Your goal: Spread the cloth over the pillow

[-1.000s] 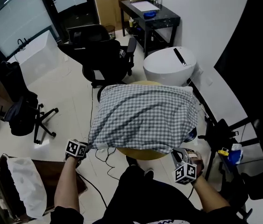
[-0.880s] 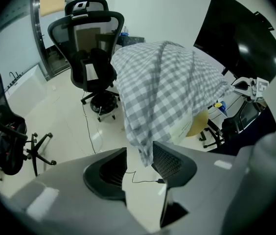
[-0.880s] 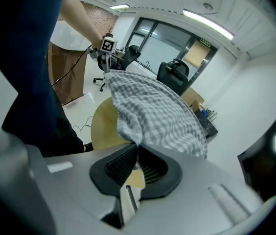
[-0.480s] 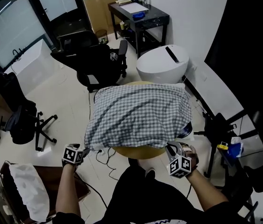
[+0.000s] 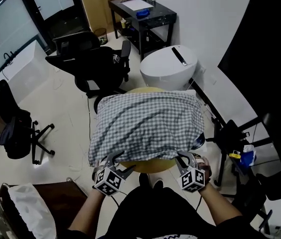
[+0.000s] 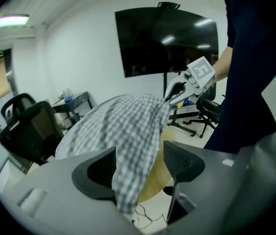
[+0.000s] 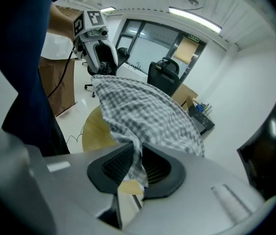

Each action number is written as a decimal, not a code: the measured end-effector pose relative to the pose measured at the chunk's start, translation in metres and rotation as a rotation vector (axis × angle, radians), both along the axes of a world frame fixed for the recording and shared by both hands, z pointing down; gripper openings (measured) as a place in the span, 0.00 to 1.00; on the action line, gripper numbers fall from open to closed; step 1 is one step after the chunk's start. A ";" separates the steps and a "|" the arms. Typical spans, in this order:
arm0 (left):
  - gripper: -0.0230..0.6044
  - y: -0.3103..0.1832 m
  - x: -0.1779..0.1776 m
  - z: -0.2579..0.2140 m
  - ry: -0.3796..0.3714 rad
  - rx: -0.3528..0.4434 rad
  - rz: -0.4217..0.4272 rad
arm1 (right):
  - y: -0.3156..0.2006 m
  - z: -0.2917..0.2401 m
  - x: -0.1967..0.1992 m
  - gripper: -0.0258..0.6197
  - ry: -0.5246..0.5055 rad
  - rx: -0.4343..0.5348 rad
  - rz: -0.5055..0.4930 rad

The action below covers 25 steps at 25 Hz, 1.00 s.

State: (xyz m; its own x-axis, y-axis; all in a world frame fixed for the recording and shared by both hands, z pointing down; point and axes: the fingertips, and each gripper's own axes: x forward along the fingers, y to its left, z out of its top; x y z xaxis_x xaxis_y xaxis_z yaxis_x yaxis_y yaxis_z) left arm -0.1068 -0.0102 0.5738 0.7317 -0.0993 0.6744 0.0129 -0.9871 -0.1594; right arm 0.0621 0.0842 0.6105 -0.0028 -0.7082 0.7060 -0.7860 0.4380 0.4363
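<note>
Left tongs [image 5: 120, 162] swung inward, jaws just opened; soft checked cloth [image 5: 145, 126] hangs between.

Long white ceiling strip lights [image 7: 194, 14] lit the room evenly; glare streaked the black wall-mounted screen [image 6: 167, 38]. Gripper views bulged, corners darkened, and the left gripper [image 6: 139, 166] blurred close up.

Left claw [image 5: 116, 162] and right claw [image 5: 188, 159] are pale grey plastic with black ribbed pads [image 6: 97, 168]. Each carries a white cube [image 5: 190, 179] printed with black square markers. The person wears a dark navy top [image 6: 248, 67].
</note>
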 end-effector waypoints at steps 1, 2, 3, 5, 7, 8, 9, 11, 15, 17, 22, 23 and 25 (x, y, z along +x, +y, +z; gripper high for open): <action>0.51 0.013 0.022 -0.002 0.030 0.006 0.063 | -0.001 -0.002 0.001 0.14 0.004 -0.002 0.006; 0.51 0.026 0.041 -0.004 0.053 0.015 0.122 | -0.002 -0.005 0.001 0.14 0.005 -0.003 0.014; 0.51 0.037 0.059 -0.004 0.067 0.032 0.179 | -0.004 -0.008 0.002 0.14 0.003 0.000 0.022; 0.50 0.056 0.090 -0.004 0.076 0.077 0.287 | -0.007 -0.017 0.002 0.14 -0.001 0.011 0.027; 0.50 0.071 0.115 -0.001 0.068 0.121 0.377 | -0.008 -0.024 0.001 0.14 -0.005 0.020 0.019; 0.50 0.077 0.126 0.002 0.059 0.142 0.411 | -0.009 -0.028 0.001 0.14 -0.011 0.026 0.014; 0.48 0.081 0.136 0.005 0.048 0.163 0.437 | -0.010 -0.033 0.002 0.14 -0.020 0.032 0.009; 0.45 0.087 0.153 0.010 0.031 0.208 0.471 | -0.011 -0.042 0.001 0.14 -0.045 0.046 -0.002; 0.34 0.090 0.174 0.009 0.026 0.253 0.469 | -0.013 -0.056 -0.002 0.14 -0.111 0.059 -0.031; 0.15 0.085 0.181 0.007 0.024 0.257 0.432 | -0.013 -0.063 0.004 0.14 -0.137 0.077 -0.045; 0.04 0.088 0.185 0.021 -0.051 0.271 0.433 | -0.001 -0.077 0.042 0.14 -0.225 0.141 0.036; 0.07 0.094 0.186 0.027 -0.073 0.282 0.447 | 0.003 -0.076 0.052 0.14 -0.230 0.141 0.052; 0.24 0.108 0.188 0.046 -0.124 0.317 0.469 | 0.013 -0.071 0.070 0.14 -0.231 0.137 0.079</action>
State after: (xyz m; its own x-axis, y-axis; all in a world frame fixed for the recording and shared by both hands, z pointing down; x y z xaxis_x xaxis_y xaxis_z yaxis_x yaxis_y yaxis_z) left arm 0.0816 0.0979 0.6198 0.6638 0.0056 0.7479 0.4751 -0.7755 -0.4159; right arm 0.1323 0.0975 0.5399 -0.0935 -0.8014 0.5908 -0.9011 0.3205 0.2922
